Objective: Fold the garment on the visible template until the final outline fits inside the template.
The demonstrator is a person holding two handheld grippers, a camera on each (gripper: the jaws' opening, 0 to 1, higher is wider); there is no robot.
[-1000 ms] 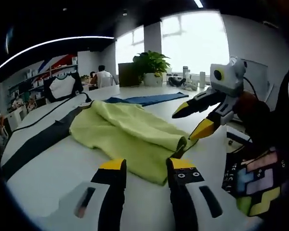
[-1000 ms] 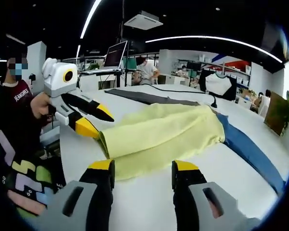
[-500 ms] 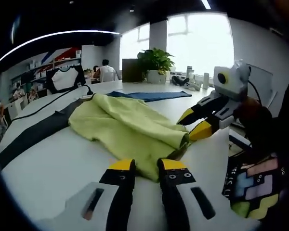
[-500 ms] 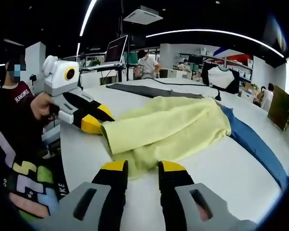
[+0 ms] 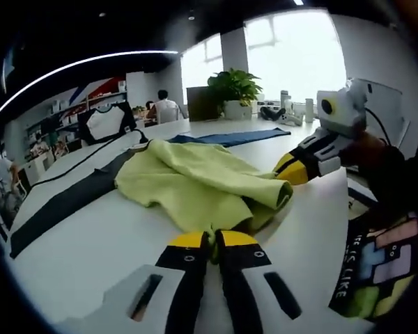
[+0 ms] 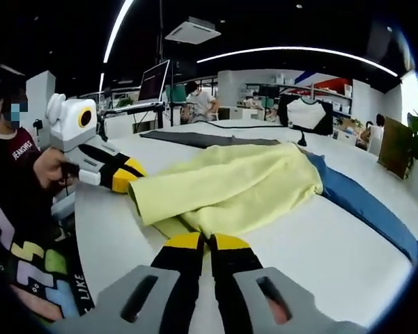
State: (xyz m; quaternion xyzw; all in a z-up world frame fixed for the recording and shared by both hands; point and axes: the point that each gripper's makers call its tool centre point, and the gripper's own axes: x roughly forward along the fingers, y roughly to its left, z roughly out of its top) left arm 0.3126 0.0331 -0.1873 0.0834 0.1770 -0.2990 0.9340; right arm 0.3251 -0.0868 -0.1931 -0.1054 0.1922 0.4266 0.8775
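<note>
Garment, yellow-green, lies folded over itself on white table, centre of left gripper view; same garment centre of right gripper view. Near hem runs down to 6 o'clock in both views.

Left gripper: yellow-tipped jaws drawn together, nipping the garment's near edge at 6 o'clock. Seen from right gripper view it sits at 9 o'clock, tips against the garment's corner, held in a hand.

Right gripper: jaws closed on the hem at 6 o'clock. In left gripper view it appears at 3 o'clock, tips touching the folded edge.

Blue strip extends from under the garment toward 3 o'clock; dark strip beside it toward 9 o'clock. Plant at 12 o'clock, before bright windows.
</note>
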